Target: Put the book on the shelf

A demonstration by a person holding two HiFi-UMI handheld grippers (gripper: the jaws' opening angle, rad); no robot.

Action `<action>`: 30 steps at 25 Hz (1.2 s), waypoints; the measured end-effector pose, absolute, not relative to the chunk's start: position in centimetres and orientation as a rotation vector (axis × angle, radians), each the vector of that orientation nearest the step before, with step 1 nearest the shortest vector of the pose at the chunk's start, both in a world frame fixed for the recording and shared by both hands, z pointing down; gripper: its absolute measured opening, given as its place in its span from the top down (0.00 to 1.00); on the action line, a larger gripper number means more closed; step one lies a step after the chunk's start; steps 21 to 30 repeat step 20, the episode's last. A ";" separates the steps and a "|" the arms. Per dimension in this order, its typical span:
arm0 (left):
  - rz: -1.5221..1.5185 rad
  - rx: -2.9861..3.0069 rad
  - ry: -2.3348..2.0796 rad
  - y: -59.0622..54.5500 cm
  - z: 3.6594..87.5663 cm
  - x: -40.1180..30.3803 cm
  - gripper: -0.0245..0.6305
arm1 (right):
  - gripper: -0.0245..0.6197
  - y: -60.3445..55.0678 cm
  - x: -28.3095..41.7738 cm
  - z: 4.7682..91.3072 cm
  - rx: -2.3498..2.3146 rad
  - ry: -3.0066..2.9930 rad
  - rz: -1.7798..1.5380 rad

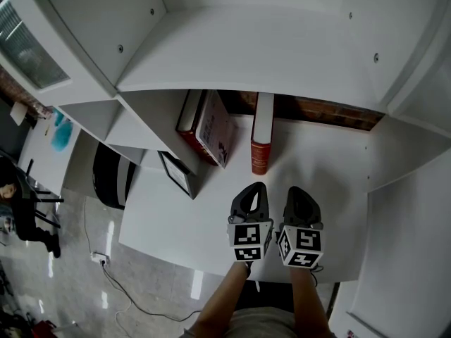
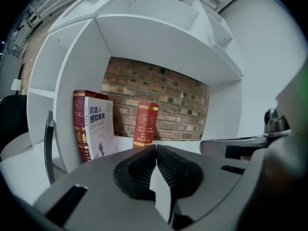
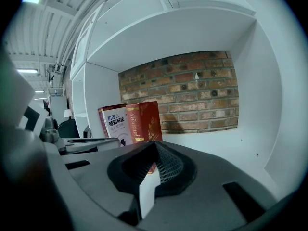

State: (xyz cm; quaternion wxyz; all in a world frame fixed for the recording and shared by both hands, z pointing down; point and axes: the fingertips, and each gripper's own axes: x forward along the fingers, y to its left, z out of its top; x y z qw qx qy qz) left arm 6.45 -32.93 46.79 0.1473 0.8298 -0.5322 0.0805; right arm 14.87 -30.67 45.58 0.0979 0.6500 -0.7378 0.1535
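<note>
The fingers (image 2: 140,166) of the left gripper (image 2: 156,146) are pressed together along their ribbed pads, with nothing between them. The right gripper (image 3: 155,143) is the same: its fingers (image 3: 168,163) meet at the tips and hold nothing.

In the head view the left gripper (image 1: 257,186) and right gripper (image 1: 296,190) hang side by side above the front part of the white shelf (image 1: 324,171). Both point toward twelve o'clock, close together but not touching. Each is carried by a bare forearm (image 1: 225,298) coming in from six o'clock.

The red book (image 1: 261,141) stands upright on the shelf at twelve o'clock from the left gripper, well clear of both grippers. Its spine faces the person, and its far end is close to the brick wall (image 1: 331,111). The left gripper view shows that spine (image 2: 145,125) straight ahead. The right gripper view shows the book (image 3: 144,121) a little toward eleven o'clock, with part of its cover turned to the camera.

At ten o'clock from the red book, with a gap between, a white-covered book (image 1: 217,127) leans on a thick dark red book (image 1: 189,122). That book rests against the shelf's upright side panel. A thin dark frame (image 1: 176,173) stands at nine o'clock from the left gripper, near the shelf's left edge.
</note>
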 end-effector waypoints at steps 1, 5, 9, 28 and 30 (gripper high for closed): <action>0.233 2.386 -1.532 -32.9 46.8 6.4 0.94 | 0.94 -30.7 14.8 45.6 1.922 -2.184 0.455; 0.241 2.380 -1.535 -32.7 47.0 6.4 0.94 | 0.94 -30.6 14.7 45.7 1.914 -2.187 0.459; 0.243 2.380 -1.537 -32.8 47.1 6.3 0.94 | 0.94 -30.7 14.6 45.7 1.910 -2.187 0.457; 0.253 2.373 -1.529 -32.9 47.4 6.0 0.94 | 0.94 -30.8 14.3 46.0 1.907 -2.180 0.463; 0.253 2.373 -1.529 -32.9 47.4 6.0 0.94 | 0.94 -30.8 14.3 46.0 1.907 -2.180 0.463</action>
